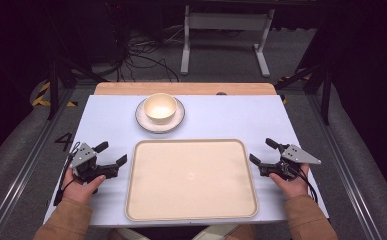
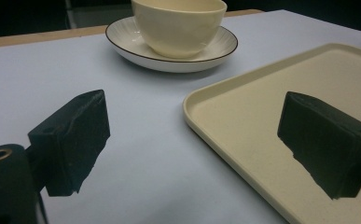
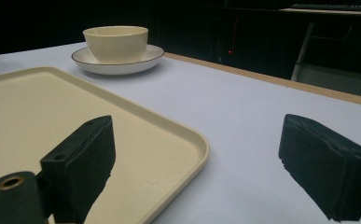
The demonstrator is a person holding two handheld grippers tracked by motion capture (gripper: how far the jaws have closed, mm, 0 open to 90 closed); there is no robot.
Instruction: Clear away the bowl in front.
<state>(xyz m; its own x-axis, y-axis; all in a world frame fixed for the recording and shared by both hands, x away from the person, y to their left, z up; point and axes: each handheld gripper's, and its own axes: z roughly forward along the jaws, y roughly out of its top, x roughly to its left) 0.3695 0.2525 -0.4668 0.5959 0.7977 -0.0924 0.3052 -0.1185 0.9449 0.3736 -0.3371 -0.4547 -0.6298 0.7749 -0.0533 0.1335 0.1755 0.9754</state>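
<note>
This is looking like a lab or a recording room rather than a home. The white bench (image 1: 261, 120) is standing on grey carpet under a bright light while everything around it is lying in darkness. Black cables (image 1: 141, 57) are trailing loose across the floor behind it, beside a white metal frame (image 1: 226, 37) on feet. Yellow and black hazard tape (image 1: 43, 95) is marking the floor at the left, and dark stand legs (image 1: 56, 85) are rising at both sides.
</note>
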